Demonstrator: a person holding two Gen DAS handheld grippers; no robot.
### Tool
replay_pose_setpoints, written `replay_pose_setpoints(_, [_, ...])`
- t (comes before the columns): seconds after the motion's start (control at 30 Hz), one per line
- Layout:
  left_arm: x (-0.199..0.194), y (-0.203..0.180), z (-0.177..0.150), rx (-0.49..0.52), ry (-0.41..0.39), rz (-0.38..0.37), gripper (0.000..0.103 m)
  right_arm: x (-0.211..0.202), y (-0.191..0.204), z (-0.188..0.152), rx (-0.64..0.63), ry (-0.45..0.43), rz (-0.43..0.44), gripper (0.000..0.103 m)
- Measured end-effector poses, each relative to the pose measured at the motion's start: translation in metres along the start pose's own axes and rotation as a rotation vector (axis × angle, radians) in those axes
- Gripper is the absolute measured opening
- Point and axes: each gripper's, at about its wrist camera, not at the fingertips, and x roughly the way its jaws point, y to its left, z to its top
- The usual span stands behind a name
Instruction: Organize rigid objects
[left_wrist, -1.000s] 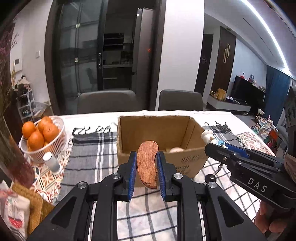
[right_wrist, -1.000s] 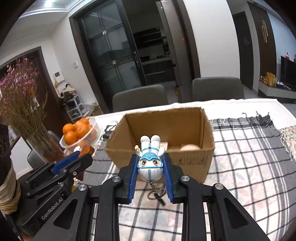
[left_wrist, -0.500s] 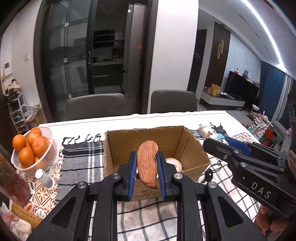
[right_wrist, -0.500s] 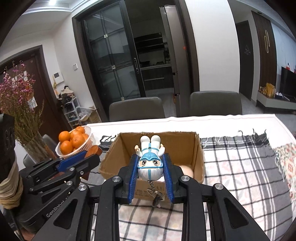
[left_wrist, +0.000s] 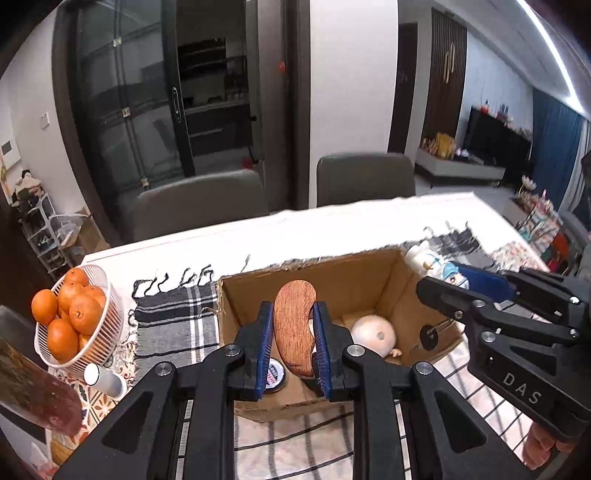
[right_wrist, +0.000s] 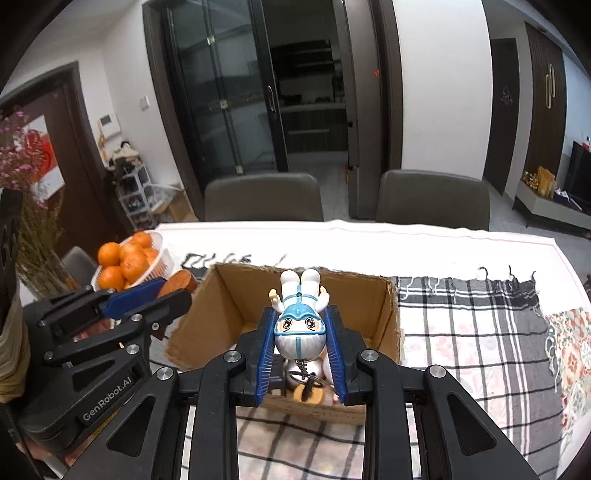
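Both grippers now over box (left_wrist: 369, 280); jaws clamp comb (left_wrist: 295, 328), figurine (right_wrist: 300, 325).

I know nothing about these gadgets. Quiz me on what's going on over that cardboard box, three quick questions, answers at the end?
1. True or false: the left gripper is shut on a wooden piece.
2. What does the right gripper hold? A) an orange B) a toy figure keychain C) a white bottle
3. Fill in: the white ball lies inside the ______.

Key
1. True; the blue pads press both of its sides.
2. B; the toy figure keychain is held head toward the camera, feet pointing away, its ring dangling below.
3. cardboard box, on its floor near the right wall. The oranges sit apart in a white basket on the left.
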Motion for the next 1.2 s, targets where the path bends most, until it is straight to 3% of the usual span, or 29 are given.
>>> replay_pose_setpoints(0.4, [0.063, 0.001, 0.003, -0.002, 0.234, 0.002, 0.022, 0.058, -0.018, 0.001, 0.003, 0.213, -0.017, 0.028])
replay_pose_setpoints(0.5, [0.069, 0.002, 0.002, -0.019, 0.262, 0.005, 0.037, 0.071, -0.024, -0.002, 0.020, 0.262, -0.008, 0.028])
replay_pose_setpoints(0.8, [0.053, 0.006, -0.006, -0.045, 0.235, 0.061, 0.043, 0.066, -0.027, -0.009, 0.035, 0.275, -0.055, 0.033])
replay_pose_setpoints(1.2, [-0.037, 0.011, -0.031, -0.120, 0.079, 0.098, 0.051, -0.012, -0.004, -0.022, 0.053, 0.132, -0.082, 0.037])
